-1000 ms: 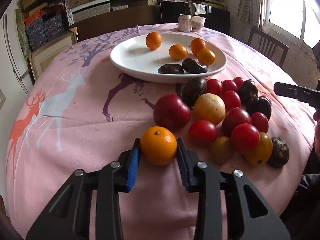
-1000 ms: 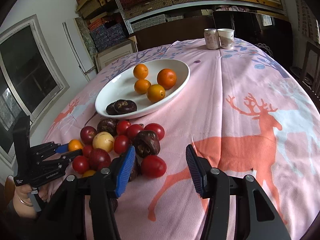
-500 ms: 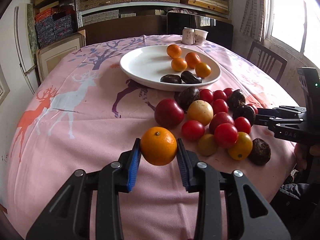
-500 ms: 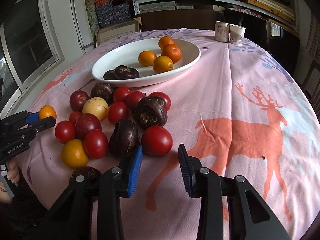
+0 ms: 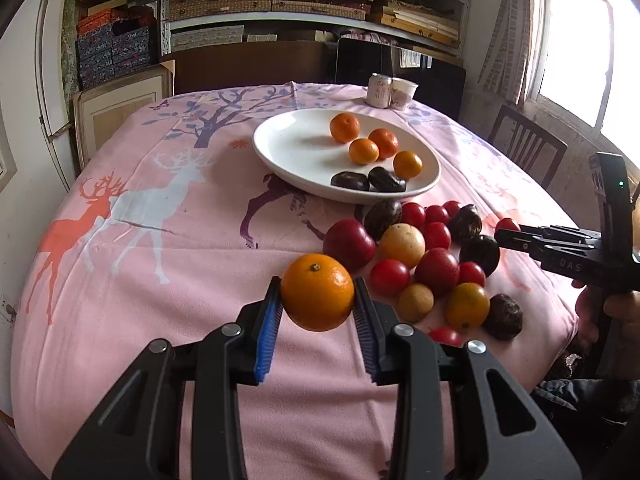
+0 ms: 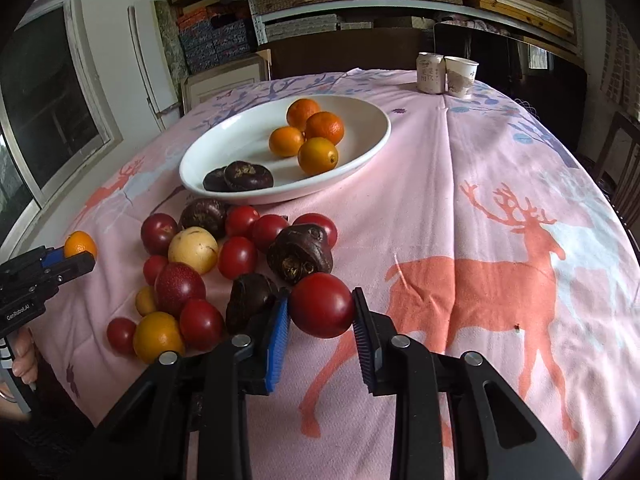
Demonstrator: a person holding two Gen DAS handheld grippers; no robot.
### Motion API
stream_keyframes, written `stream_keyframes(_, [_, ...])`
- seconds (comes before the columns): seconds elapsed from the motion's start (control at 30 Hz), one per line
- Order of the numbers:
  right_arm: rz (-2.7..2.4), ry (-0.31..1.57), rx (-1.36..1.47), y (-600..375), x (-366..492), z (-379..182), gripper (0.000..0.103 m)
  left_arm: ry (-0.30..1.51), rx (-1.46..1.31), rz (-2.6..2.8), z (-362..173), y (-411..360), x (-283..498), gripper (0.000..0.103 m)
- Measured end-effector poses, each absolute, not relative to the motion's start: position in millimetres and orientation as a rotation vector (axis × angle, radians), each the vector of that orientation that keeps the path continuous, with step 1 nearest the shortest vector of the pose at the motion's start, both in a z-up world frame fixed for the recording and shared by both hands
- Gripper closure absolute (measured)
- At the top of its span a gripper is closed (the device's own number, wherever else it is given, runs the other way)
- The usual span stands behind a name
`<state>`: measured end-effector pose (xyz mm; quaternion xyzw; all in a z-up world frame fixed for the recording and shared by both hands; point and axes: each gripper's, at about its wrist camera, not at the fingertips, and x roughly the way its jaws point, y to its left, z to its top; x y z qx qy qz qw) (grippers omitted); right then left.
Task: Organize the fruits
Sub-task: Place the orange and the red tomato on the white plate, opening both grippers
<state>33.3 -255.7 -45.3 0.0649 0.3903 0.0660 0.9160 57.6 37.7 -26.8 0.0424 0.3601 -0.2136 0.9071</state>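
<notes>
The tabletop [image 5: 192, 240], draped in a pink deer-print cloth, is seen filling both views, and the white plate [image 6: 224, 148] is found toward its far side with four oranges and two dark fruits inside. Just in front of the plate a loose heap of red, yellow and dark fruits [image 6: 200, 248] is spread on the cloth. The left hand-held gripper [image 5: 318, 316] is shown clamped on a tangerine [image 5: 317, 291], pinched between the blue pads; its height above the cloth cannot be told from that view. From the right wrist that same tangerine [image 6: 80, 243] is seen small at the left edge, clear of the heap. The right hand-held gripper [image 6: 321, 318] is seen closed narrowly around a red tomato [image 6: 321, 310] at the near edge of the heap, both pads touching it; in the left wrist view that tomato is hidden behind the gripper body. A can [image 6: 430, 72] and paper cup [image 6: 460, 70] are glimpsed together at the far edge.
</notes>
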Motion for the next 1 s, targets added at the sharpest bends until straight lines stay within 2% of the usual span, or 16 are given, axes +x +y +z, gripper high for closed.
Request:
stream_keyframes(0.37, [0.236,0.749,0.143,-240.1,109.6,7.6,0.072,0.734,0.097,-0.473,-3.5,-7.6,129.9,0.069])
stream_keyframes(0.63, [0.256,0.774,0.141,-217.5,182.5,2.7,0.071,0.784,0.155,-0.415,-15.5,-39.2,198.3,0.068])
stream_keyframes(0.67, [0.254,0.776,0.143,-216.7,187.5,1.3,0.062,0.785,0.158,-0.386,-17.5,-39.4,204.4,0.065])
stream_keyframes(0.7, [0.243,0.773,0.143,-216.8,188.8,0.6,0.056,0.784,0.163,-0.354,-18.3,-39.0,208.5,0.056])
stream_keyframes(0.73, [0.238,0.76,0.144,-217.4,186.2,1.0,0.052,0.77,0.17,-0.327,-17.8,-37.7,208.6,0.053])
stream_keyframes(0.87, [0.228,0.732,0.12,-222.5,155.9,2.9,0.052,0.698,0.183,-0.319,-9.4,-26.8,183.8,0.033])
stream_keyframes(1.0, [0.241,0.759,0.136,-233.8,111.2,-3.0,0.052,0.714,0.154,-0.378,-9.8,-10.7,146.5,0.032])
